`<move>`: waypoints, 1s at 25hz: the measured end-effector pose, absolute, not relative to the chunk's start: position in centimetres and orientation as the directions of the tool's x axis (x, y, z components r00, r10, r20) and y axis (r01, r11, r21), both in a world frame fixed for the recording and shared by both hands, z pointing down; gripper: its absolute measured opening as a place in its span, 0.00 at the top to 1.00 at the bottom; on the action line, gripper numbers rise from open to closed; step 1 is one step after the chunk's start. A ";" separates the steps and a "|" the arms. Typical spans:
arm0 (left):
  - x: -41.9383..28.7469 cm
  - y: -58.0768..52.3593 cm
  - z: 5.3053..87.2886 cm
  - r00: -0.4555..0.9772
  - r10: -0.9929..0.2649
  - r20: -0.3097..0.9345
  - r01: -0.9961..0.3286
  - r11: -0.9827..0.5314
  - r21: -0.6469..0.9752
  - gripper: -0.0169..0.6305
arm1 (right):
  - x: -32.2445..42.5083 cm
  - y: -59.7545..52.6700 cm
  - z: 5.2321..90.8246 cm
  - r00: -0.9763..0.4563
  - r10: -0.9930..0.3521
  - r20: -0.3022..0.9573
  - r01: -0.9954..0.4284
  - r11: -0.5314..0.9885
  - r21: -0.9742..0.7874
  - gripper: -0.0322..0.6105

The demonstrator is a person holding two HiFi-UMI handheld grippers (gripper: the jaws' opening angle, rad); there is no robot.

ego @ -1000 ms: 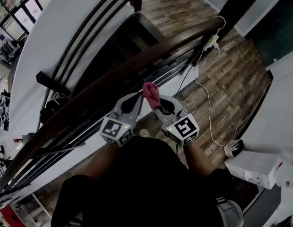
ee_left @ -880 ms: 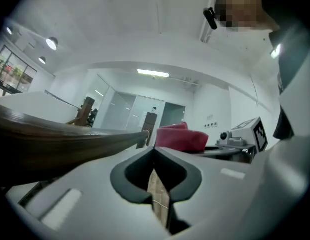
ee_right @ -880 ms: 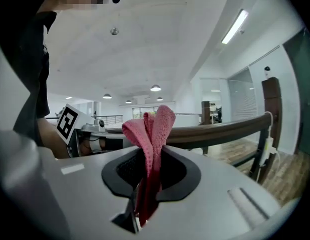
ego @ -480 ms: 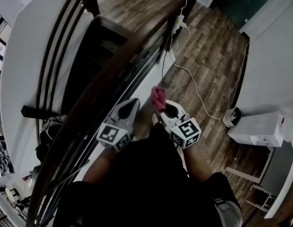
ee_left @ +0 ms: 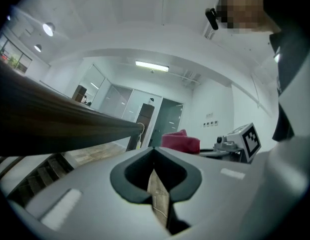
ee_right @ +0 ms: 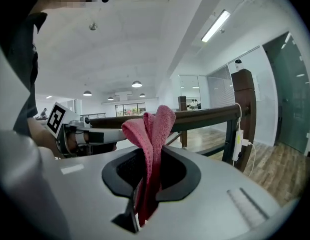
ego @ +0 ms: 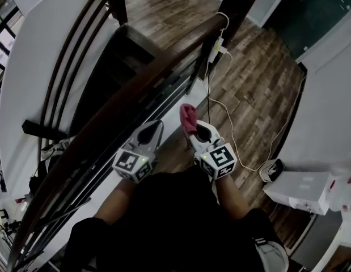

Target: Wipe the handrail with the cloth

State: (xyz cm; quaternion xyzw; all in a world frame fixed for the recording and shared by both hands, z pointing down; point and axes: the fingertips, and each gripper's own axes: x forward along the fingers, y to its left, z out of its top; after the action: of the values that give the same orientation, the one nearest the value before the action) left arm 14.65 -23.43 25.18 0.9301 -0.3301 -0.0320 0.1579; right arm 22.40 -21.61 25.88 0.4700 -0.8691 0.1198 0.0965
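Observation:
The dark wooden handrail [ego: 142, 83] runs diagonally from lower left to the post at upper right. A pink cloth [ego: 187, 117] sticks up, folded, from my right gripper [ego: 194, 130], which is shut on it just right of the rail, not touching it. In the right gripper view the cloth [ee_right: 152, 134] hangs between the jaws with the handrail [ee_right: 207, 118] behind it. My left gripper [ego: 156, 126] is shut and empty beside the rail's near side. Its view shows the gripper [ee_left: 155, 152], the handrail [ee_left: 54, 126] at left and the cloth [ee_left: 181, 142] ahead.
Metal rails and a stairwell [ego: 110, 67] lie beyond the handrail. A white adapter [ego: 218, 43] with a cable hangs at the dark post [ego: 239, 4] and trails over the wood floor to a small device [ego: 270, 170]. A white box [ego: 300, 191] sits at lower right.
The two grippers' tips were together at the rail a second ago; now they stand slightly apart and off the rail. The cloth stays in the right gripper. The head view has swung.

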 end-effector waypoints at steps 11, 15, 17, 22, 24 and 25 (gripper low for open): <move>26.7 -28.5 26.1 0.601 -0.792 0.109 -0.784 -0.556 0.276 0.97 | 36.4 -28.3 27.0 -0.675 -0.670 0.311 -0.728 0.674 -0.126 0.87; 28.2 -29.7 27.2 0.577 -0.804 0.141 -0.806 -0.533 0.258 0.97 | 37.9 -30.9 29.2 -0.675 -0.652 0.346 -0.726 0.671 -0.150 0.87; 28.1 -30.0 28.2 0.567 -0.809 0.157 -0.815 -0.522 0.253 0.97 | 37.8 -31.7 30.8 -0.674 -0.644 0.361 -0.727 0.663 -0.175 0.87; 27.0 -30.5 29.8 0.550 -0.814 0.186 -0.830 -0.506 0.237 0.97 | 36.5 -32.9 34.4 -0.671 -0.624 0.400 -0.729 0.653 -0.204 0.87; 26.4 -30.5 29.9 0.563 -0.806 0.182 -0.823 -0.525 0.218 0.97 | 36.1 -33.5 35.4 -0.659 -0.631 0.410 -0.742 0.636 -0.213 0.87; 26.1 -30.6 29.9 0.569 -0.802 0.181 -0.819 -0.533 0.213 0.97 | 35.9 -33.8 35.9 -0.649 -0.638 0.415 -0.750 0.626 -0.212 0.87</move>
State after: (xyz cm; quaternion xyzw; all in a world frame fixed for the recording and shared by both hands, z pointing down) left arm 26.06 -30.55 29.92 0.8749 -0.4633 0.0305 0.1379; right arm 35.90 -33.80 35.93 0.3904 -0.8888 0.1860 0.1515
